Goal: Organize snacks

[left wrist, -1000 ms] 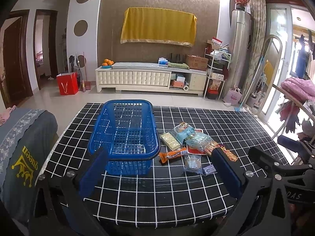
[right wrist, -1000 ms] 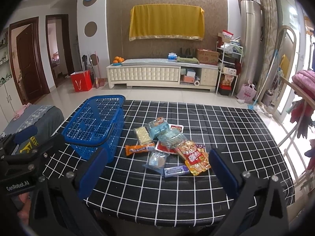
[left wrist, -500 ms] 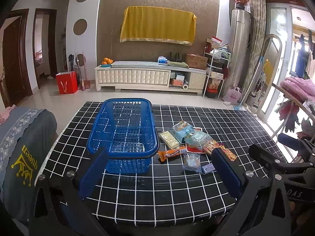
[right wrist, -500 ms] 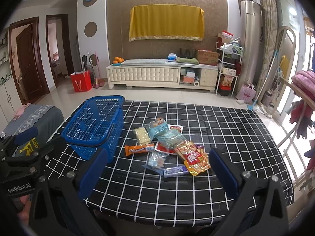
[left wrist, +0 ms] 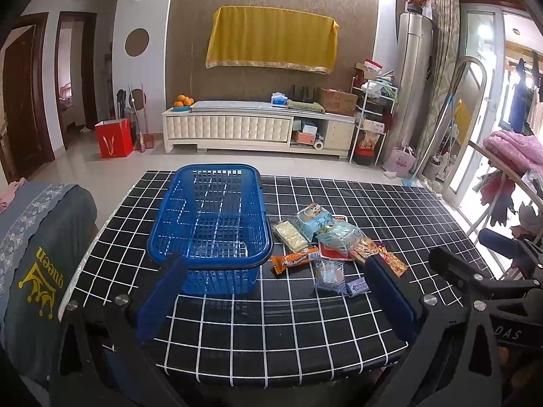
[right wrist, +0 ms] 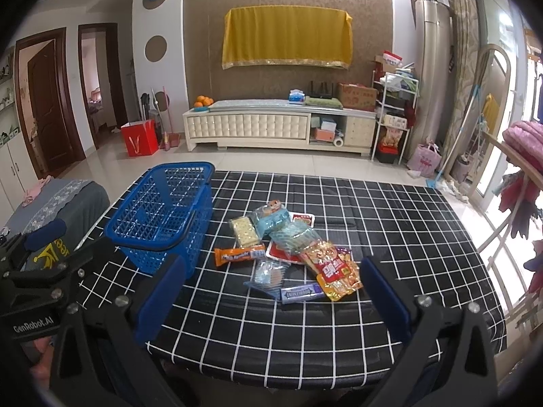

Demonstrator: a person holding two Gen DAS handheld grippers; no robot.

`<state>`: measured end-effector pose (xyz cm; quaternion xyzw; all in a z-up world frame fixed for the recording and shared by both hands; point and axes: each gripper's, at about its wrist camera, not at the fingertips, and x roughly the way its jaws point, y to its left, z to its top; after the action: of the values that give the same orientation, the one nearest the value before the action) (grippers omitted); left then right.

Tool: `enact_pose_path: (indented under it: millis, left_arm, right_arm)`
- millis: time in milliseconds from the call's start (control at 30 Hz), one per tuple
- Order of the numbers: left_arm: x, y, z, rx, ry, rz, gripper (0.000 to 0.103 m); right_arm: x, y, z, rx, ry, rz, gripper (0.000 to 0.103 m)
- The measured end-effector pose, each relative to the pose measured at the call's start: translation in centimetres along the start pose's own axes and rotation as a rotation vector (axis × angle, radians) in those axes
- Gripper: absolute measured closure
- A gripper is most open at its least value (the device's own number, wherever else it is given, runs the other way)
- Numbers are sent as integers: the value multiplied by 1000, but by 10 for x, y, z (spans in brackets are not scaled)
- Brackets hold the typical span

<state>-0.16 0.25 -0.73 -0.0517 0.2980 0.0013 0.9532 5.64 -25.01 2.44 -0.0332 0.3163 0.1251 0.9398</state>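
Both grippers, left gripper (left wrist: 275, 291) and right gripper (right wrist: 268, 291), are waiting wide open and empty; snacks (right wrist: 288, 247) and basket (right wrist: 163, 217) are lying ahead for sorting.

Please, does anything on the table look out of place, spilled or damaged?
Nothing looks spilled or damaged. The blue basket stands upright with nothing visible inside, and the snack packets lie in a loose overlapping heap beside it on the checked tablecloth. Both grippers are open and hold nothing.

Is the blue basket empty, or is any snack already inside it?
Empty. Through the blue basket only its mesh floor shows; all snacks lie beside it on the table.
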Motion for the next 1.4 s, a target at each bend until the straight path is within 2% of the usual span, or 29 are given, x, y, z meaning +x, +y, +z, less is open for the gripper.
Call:
enact_pose_path:
  millis: [700,933,1100,1200,1300,1400]
  left_arm:
    - [13,-8,13,-6,19,9,0]
    - [33,-18,28,4,4,33,0]
    - [57,-23,43,11,15,37,0]
    - [75,-29,51,38,20,10,0]
    - [93,-35,54,66,41,-9,0]
    - [118,-42,54,92,81,-17,0]
  right_arm:
    - [14,-5,13,-4,7,-1,0]
    - [27,-8,27,-53,-25,-90,0]
    - [48,-27,39,-43,-4,-27,0]
    - [60,-38,40,-65,-36,53,0]
    - [83,-51,44,-46,38,126,0]
    - [113,-59,46,-47,114,106,0]
